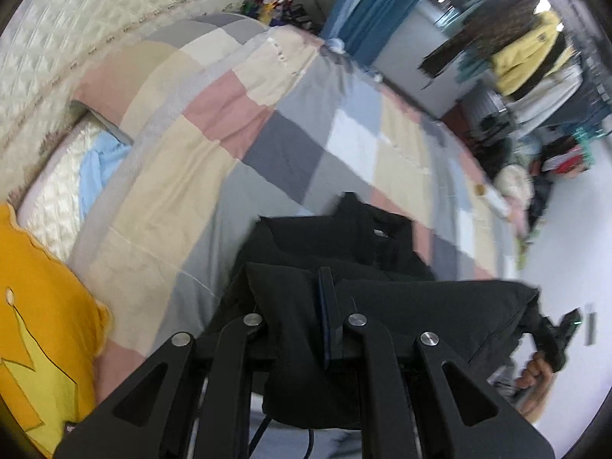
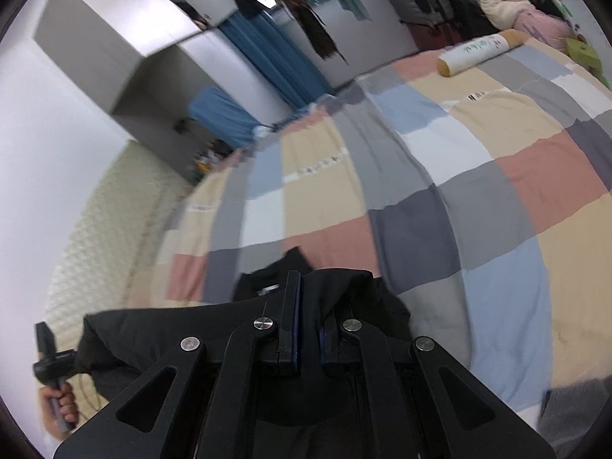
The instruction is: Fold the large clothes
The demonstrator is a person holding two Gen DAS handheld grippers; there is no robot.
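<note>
A large black garment (image 1: 344,267) hangs between my two grippers above a bed with a patchwork quilt (image 1: 214,122). My left gripper (image 1: 329,290) is shut on a thick fold of the black garment, which drapes over its fingers. My right gripper (image 2: 302,290) is shut on the garment's other edge (image 2: 344,290); the cloth stretches left toward the other hand-held gripper (image 2: 49,359). The garment's collar (image 2: 267,279) hangs just past the fingers. The right gripper's handle also shows in the left wrist view (image 1: 554,344).
A yellow-orange cushion (image 1: 42,329) lies at the bed's head by the quilted headboard (image 1: 95,26). A cream cylindrical bolster (image 2: 482,51) lies on the far quilt (image 2: 497,176). Clothes on a rack (image 1: 528,53), blue curtains (image 2: 267,61) and a wardrobe (image 2: 126,38) stand beyond the bed.
</note>
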